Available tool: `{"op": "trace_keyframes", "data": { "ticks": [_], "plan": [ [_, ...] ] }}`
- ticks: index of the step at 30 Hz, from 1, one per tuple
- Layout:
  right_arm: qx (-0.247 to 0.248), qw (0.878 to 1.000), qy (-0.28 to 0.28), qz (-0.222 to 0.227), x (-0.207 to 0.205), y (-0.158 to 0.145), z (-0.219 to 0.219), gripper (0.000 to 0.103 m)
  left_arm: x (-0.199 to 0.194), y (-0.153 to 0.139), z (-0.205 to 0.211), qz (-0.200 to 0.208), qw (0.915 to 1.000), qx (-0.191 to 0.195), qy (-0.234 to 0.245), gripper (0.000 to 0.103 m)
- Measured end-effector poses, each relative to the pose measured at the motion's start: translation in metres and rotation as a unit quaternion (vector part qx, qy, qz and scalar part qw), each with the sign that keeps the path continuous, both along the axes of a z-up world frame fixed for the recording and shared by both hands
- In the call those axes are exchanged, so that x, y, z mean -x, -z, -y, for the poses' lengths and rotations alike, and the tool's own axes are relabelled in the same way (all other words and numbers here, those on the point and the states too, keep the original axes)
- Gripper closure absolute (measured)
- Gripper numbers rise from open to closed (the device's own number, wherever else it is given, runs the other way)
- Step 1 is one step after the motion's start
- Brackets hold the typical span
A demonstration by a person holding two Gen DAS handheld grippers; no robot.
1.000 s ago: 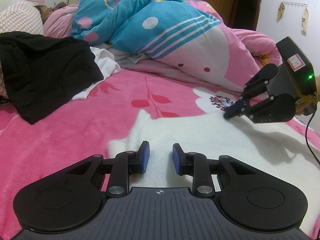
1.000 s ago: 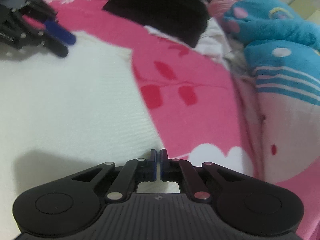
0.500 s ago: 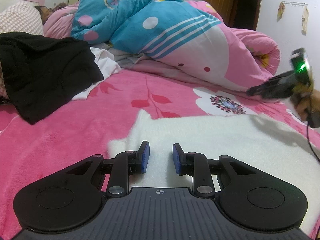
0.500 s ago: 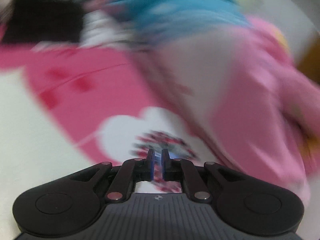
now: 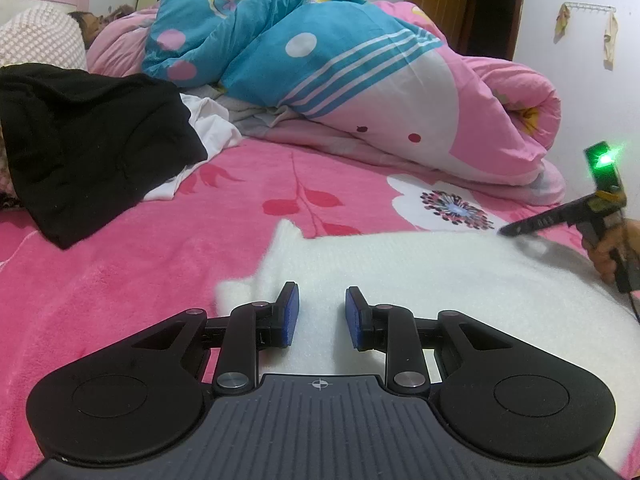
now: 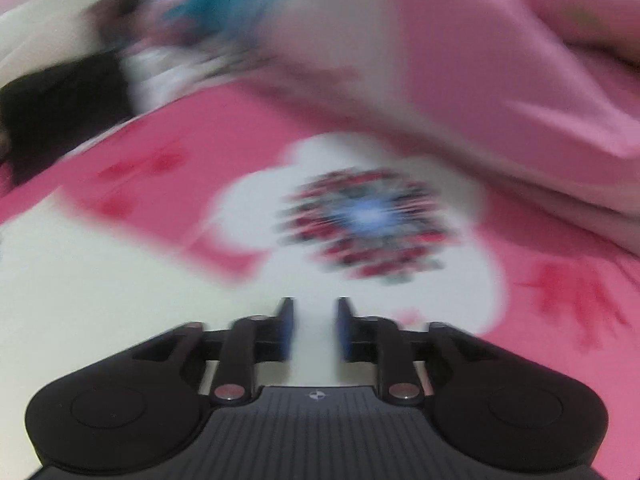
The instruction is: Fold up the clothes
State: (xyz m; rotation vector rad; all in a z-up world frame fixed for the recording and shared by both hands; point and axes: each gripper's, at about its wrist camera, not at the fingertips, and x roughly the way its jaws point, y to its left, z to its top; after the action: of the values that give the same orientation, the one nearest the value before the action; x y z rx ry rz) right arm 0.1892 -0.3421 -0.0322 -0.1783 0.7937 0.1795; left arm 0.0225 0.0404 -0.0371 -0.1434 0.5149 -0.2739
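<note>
A: Item: white knit garment (image 5: 420, 276), spread flat on pink bed (image 5: 120, 280), lower centre to lower right of left wrist frame. Soft, light, limp; likely to sag and stretch. Best taken at an edge or corner.

B: Left gripper (image 5: 322, 312): fingers narrowly apart, empty, over garment's left part. Right gripper (image 6: 313, 328): fingers opening, nothing between, at garment's far edge; blurred.

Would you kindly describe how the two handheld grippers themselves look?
Both grippers, left gripper and right gripper, are black with round side discs, a ribbed grey front plate bearing a small crosshair mark, silver pivot pins and blue-padded fingers. The right one carries a green light and a black cable.
</note>
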Motion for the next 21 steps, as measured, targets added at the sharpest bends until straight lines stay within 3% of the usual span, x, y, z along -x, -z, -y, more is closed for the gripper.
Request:
{"op": "trace_keyframes", "data": {
  "ticks": [2, 5, 10, 14, 17, 21],
  "plan": [
    [-0.021, 0.995, 0.094, 0.005, 0.005, -0.01, 0.036, 0.077, -0.001, 0.0, -0.001, -0.001, 1.0, 0.003, 0.001, 0.077],
    [-0.07, 0.983, 0.163, 0.036, 0.063, -0.042, 0.086, 0.077, -0.001, 0.0, -0.002, -0.002, 1.0, 0.007, 0.001, 0.077],
    [-0.09, 0.959, 0.23, 0.141, 0.214, -0.12, 0.139, 0.077, -0.002, -0.002, -0.011, -0.009, 0.9993, 0.038, 0.001, 0.077],
    [-0.08, 0.946, 0.244, 0.197, 0.32, -0.169, 0.155, 0.076, 0.015, -0.022, -0.017, 0.007, 0.9982, 0.059, 0.003, 0.077],
    [-0.092, 0.956, 0.211, 0.182, 0.343, -0.159, 0.137, 0.076, 0.043, -0.037, -0.009, 0.01, 0.9979, 0.05, 0.04, 0.076],
    [-0.13, 0.973, 0.132, 0.138, 0.336, -0.098, 0.084, 0.079, 0.08, -0.039, 0.007, -0.022, 0.9951, 0.037, 0.089, 0.075]
  ]
}}
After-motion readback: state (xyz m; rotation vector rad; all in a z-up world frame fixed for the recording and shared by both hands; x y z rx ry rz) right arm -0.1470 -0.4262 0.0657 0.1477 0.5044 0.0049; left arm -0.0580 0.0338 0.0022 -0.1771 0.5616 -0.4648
